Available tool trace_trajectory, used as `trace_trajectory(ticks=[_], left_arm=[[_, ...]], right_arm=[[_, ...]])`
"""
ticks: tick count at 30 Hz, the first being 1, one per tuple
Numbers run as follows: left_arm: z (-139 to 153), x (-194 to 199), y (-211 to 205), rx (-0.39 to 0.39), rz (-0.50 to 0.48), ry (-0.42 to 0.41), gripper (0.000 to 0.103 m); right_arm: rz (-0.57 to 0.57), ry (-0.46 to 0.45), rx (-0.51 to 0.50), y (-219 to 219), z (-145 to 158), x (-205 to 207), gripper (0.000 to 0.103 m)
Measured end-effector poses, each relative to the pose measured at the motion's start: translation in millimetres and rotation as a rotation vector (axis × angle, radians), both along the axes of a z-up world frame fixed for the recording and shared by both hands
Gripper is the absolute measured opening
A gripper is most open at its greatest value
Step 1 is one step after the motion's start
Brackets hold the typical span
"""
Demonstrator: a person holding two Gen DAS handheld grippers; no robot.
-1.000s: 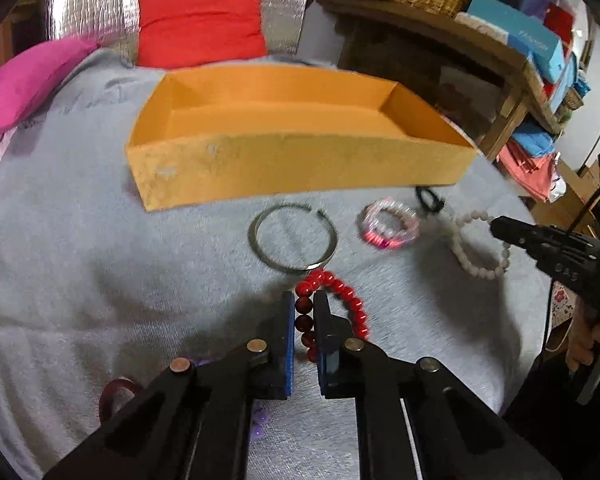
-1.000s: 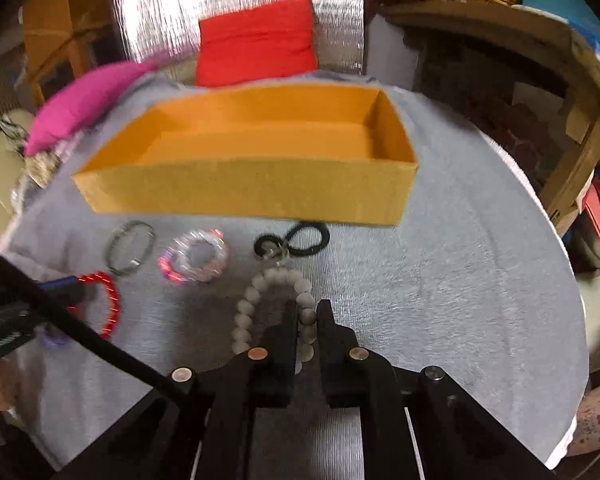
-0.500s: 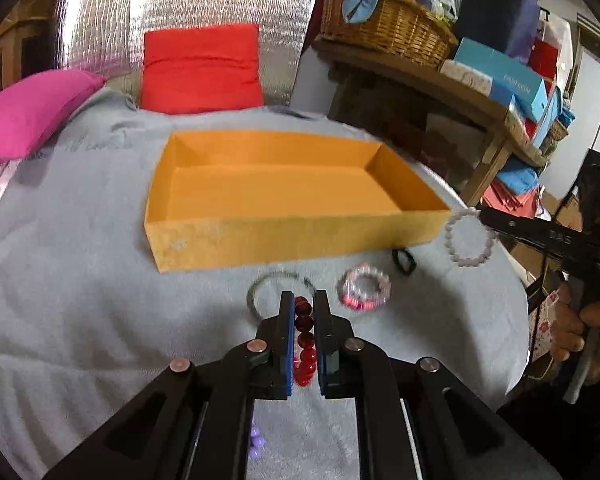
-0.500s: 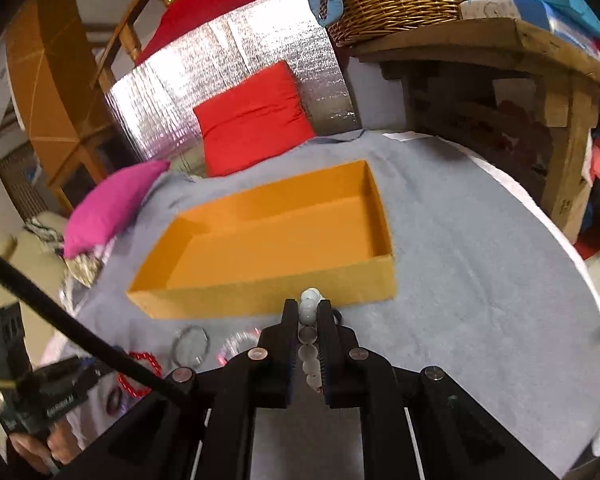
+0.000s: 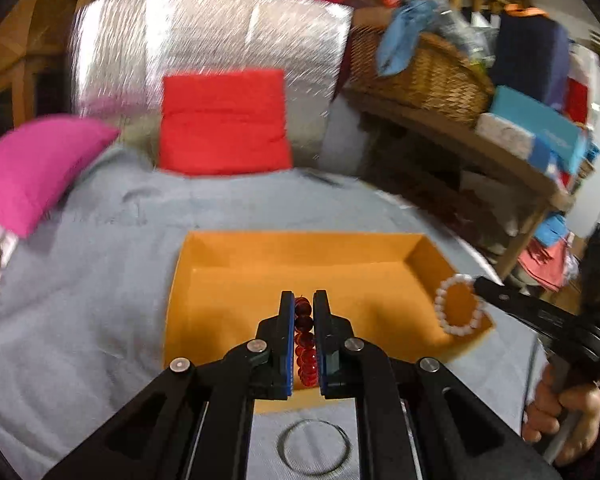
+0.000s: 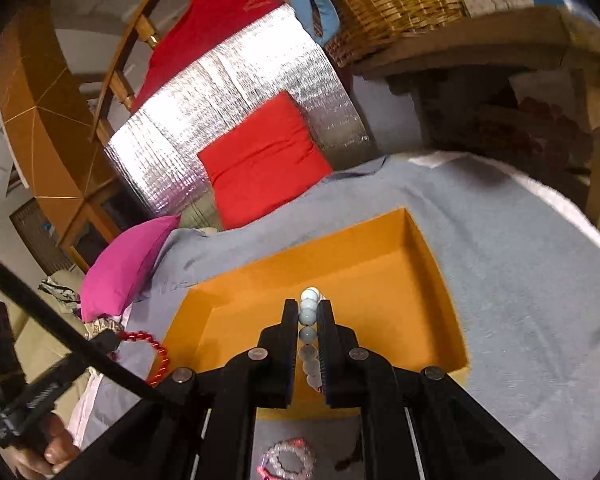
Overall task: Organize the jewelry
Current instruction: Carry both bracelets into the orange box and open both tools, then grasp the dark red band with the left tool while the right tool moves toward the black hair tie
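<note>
An open orange box [image 5: 228, 280] [image 6: 420, 280] sits on the grey cloth. My left gripper [image 5: 303, 300] is shut on a red bead bracelet [image 5: 303, 336] and holds it above the box's inside. The red bracelet also shows in the right wrist view [image 6: 158, 354]. My right gripper [image 6: 309, 308] is shut on a white bead bracelet [image 6: 309, 316], held above the box's right part; it hangs as a ring in the left wrist view [image 5: 458, 310]. A metal ring bracelet [image 5: 314, 446] and a pink clear bead bracelet [image 6: 288, 458] lie on the cloth in front of the box.
A red cushion [image 5: 224, 120], a pink cushion [image 5: 32, 172] and a silver foil panel [image 5: 204, 32] stand behind the box. A wooden shelf [image 5: 460, 140] with a wicker basket [image 5: 420, 72] and boxes is at the right. The cloth's right edge [image 6: 560, 204] drops off.
Both grippers lifted their bracelets off the cloth and moved forward over the orange box. The bracelets left on the cloth now lie below and behind the fingers.
</note>
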State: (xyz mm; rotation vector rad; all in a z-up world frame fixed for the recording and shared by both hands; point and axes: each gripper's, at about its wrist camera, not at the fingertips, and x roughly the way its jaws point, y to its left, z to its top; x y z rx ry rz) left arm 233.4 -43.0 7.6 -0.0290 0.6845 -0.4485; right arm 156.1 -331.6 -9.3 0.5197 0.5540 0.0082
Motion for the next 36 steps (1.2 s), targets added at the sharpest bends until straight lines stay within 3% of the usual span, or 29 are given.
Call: trace_trajectory(ticks=[6, 10, 16, 19, 23, 27, 30, 32, 34, 36], left_arm=[[-37, 31, -1, 0.024, 0.063, 0.091, 0.009], [-58, 38, -1, 0.097, 0.091, 0.169, 0.009], [-69, 35, -6, 0.153, 0.069, 0.237, 0.009], [-68, 26, -6, 0.141, 0.058, 0.263, 0.009], [-65, 15, -8, 0.171, 0.065, 0.252, 0.009], [-62, 9, 0, 0.215, 0.131, 0.213, 0.010], [-51, 0, 7, 0.206, 0.166, 0.167, 0.016], [-39, -16, 12, 0.189, 0.182, 0.112, 0.036], [-28, -31, 18, 0.193, 0.203, 0.056, 0.049], [-23, -47, 27, 0.188, 0.222, 0.032, 0.050]], right_arm=[[-0.012, 0.025, 0.002, -3, -17, 22, 0.010], [-0.017, 0.066, 0.013, -6, -29, 30, 0.010], [-0.039, 0.116, 0.013, -15, -39, 30, 0.012], [-0.065, 0.120, 0.028, -26, -38, 24, 0.016], [-0.078, 0.107, 0.042, -41, -32, 11, 0.017], [-0.064, 0.125, 0.041, -48, -26, -3, 0.017], [-0.043, 0.153, 0.042, -52, -25, -19, 0.017], [-0.013, 0.190, 0.043, -53, -29, -29, 0.017], [0.022, 0.219, 0.044, -51, -34, -33, 0.017], [0.066, 0.262, 0.021, -43, -42, -33, 0.017]])
